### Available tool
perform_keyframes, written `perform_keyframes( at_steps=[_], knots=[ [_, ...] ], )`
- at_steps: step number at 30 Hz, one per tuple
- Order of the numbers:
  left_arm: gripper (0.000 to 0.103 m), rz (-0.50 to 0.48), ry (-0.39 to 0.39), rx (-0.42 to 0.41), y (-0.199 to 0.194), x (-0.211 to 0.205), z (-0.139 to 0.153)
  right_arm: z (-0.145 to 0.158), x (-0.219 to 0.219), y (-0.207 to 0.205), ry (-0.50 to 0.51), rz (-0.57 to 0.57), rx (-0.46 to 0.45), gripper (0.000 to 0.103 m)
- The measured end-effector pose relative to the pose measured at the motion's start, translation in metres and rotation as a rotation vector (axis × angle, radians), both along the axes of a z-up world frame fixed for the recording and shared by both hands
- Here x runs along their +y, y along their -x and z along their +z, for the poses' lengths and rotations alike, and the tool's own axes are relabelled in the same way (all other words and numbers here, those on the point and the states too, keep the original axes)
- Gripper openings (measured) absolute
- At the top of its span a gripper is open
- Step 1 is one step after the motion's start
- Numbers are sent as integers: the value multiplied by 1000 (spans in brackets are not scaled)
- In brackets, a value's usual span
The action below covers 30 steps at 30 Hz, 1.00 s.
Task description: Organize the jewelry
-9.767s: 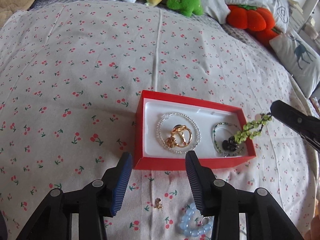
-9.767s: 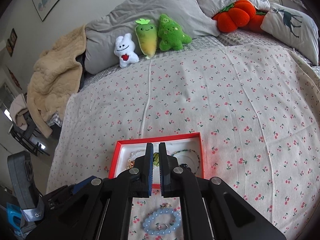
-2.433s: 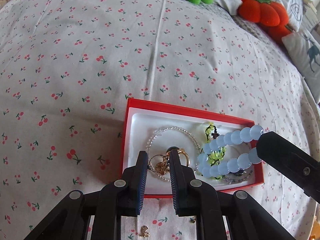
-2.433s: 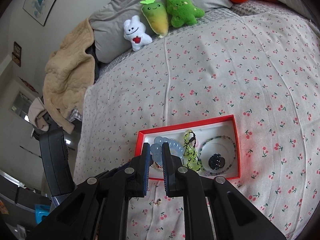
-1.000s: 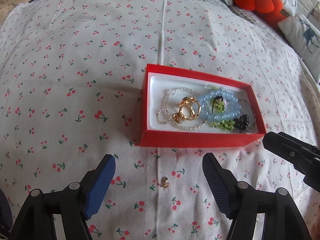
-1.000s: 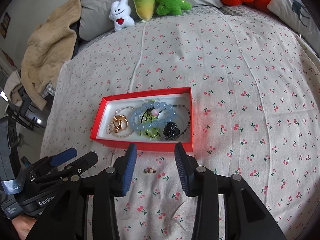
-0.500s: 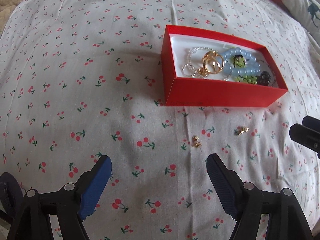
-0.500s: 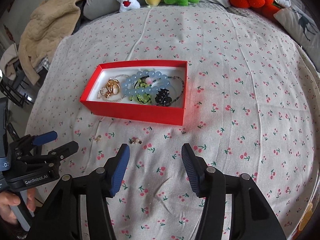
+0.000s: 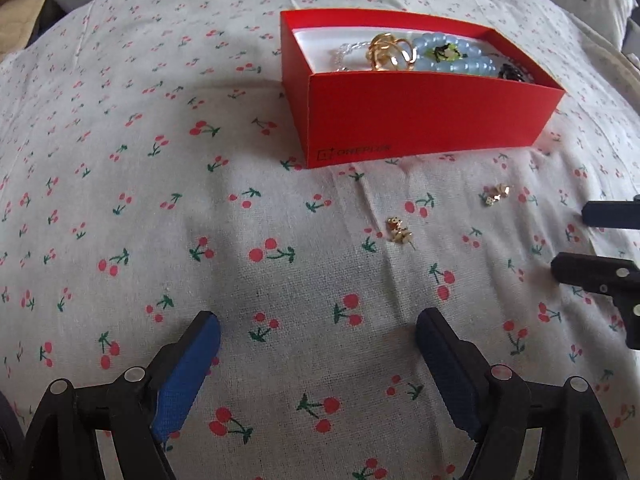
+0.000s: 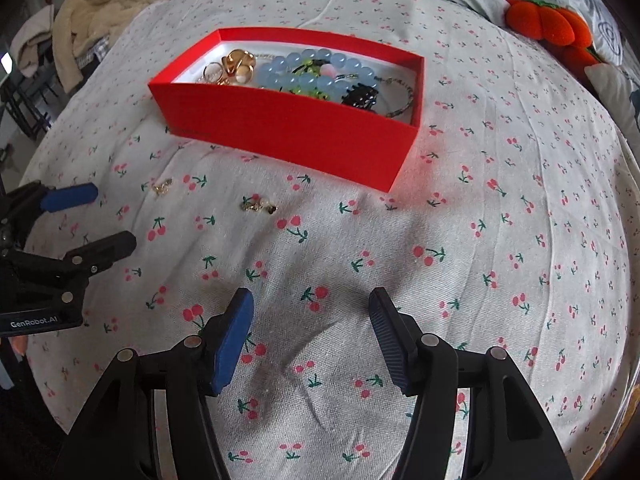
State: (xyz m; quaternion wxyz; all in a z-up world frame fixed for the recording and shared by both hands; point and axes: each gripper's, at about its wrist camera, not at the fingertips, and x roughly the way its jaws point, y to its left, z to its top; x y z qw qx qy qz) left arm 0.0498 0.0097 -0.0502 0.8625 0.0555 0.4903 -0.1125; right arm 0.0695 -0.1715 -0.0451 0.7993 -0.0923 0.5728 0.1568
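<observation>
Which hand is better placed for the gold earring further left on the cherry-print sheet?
Left. The left gripper faces that small gold earring; the right gripper is nearer the other gold earring. Both pairs of jaws have just been opening, empty.

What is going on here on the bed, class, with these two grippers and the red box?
A person with two hand-held grippers is sorting jewelry into a red box on a cherry-print bedspread. A blue bead bracelet, gold rings and other pieces already lie inside. Two small gold earrings remain on the cloth in front of it. The left gripper and right gripper both hover open and empty, jaws just widened.
</observation>
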Motion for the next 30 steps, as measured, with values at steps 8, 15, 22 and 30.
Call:
perform_keyframes(
  at_steps=[8, 15, 22, 30],
  knots=[
    [84, -61, 35, -64, -6, -6, 0, -10, 7, -1, 32, 19, -99, 94],
    [54, -61, 81, -68, -18, -15, 1, -15, 5, -5, 29, 0, -108, 103],
    [20, -85, 85, -56, -22, -29, 0, -15, 5, -4, 31, 0, -107, 103],
    [7, -77, 79, -37, -19, -28, 5, -15, 6, -5, 37, 0, -96, 103]
  ],
)
